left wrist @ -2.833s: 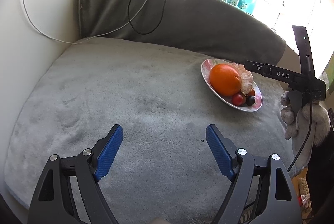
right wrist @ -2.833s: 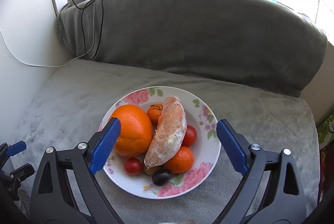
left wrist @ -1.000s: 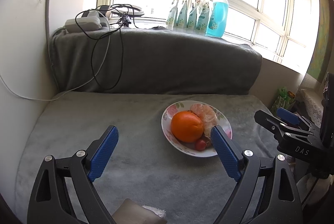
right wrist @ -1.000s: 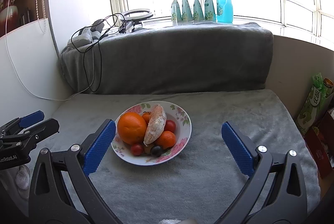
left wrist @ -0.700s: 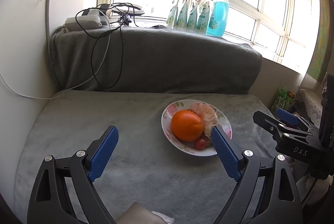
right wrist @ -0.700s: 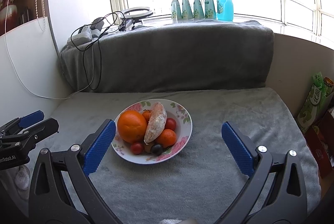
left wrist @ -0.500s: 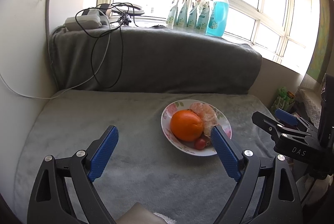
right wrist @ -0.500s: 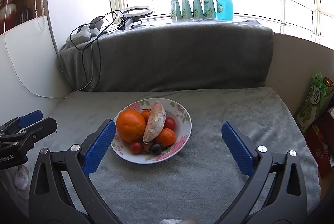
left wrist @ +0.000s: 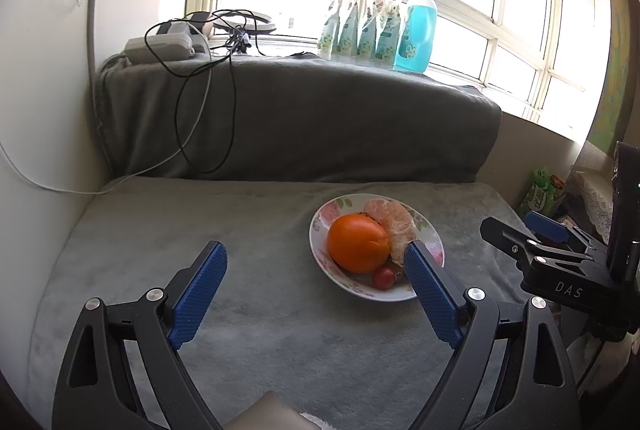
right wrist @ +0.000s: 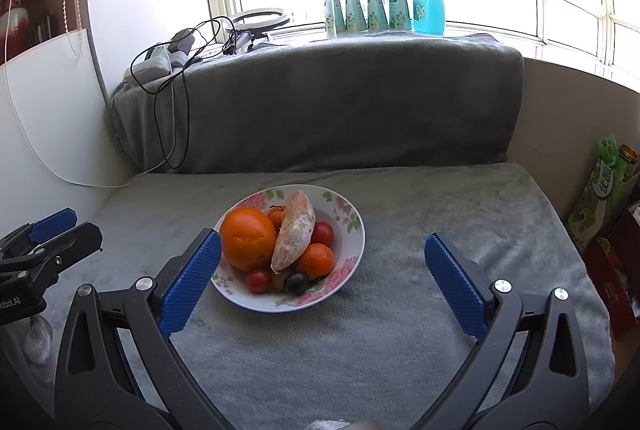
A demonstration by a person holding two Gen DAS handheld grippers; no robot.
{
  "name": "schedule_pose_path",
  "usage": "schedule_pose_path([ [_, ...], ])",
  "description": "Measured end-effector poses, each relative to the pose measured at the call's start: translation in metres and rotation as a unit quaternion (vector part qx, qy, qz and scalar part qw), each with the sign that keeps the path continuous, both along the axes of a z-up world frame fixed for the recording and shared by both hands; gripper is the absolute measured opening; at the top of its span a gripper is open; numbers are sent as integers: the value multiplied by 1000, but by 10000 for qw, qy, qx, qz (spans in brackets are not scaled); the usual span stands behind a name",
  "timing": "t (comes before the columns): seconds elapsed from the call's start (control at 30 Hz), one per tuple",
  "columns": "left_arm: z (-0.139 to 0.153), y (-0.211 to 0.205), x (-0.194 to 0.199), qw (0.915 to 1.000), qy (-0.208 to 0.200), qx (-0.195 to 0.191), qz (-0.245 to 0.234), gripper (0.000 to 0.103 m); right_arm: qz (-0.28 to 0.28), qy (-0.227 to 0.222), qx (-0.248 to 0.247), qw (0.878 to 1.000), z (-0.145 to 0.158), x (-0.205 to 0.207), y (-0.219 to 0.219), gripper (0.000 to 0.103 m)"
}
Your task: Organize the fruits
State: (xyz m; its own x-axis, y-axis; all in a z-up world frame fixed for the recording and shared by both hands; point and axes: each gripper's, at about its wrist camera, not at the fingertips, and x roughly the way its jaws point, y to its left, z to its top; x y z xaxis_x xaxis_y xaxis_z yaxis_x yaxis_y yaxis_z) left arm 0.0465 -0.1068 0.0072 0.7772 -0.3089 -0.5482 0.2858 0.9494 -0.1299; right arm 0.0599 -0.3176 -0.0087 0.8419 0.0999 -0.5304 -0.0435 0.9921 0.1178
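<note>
1. Grey fleece covers the seat point(right wrist: 400, 330) where the flowered bowl point(right wrist: 352, 230) sits, near the middle, in front of the padded backrest point(right wrist: 320, 101).
2. We see the fruit all in the bowl: a big orange point(right wrist: 248, 244), a wrapped long piece point(right wrist: 294, 236) lying across the pile, small oranges point(right wrist: 316, 260), red tomatoes point(right wrist: 258, 280) and one dark round fruit point(right wrist: 296, 282).
3. Our left hand-held gripper point(left wrist: 316, 290) stands wide open with nothing in it, short of the bowl.
4. Our right hand-held gripper point(right wrist: 322, 280) is equally wide and empty, the bowl lying beyond its blue pads.
5. We judge the gathering done, since no fruit lies loose on the seat; little or nothing seems left.
</note>
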Motion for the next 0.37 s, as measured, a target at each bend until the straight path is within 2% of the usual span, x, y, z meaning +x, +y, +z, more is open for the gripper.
schedule_pose_path([
  [0.37, 0, 0, 0, 10000, -18, 24, -5, 90, -37, 75, -62, 9999, -7, 7, -4, 103],
])
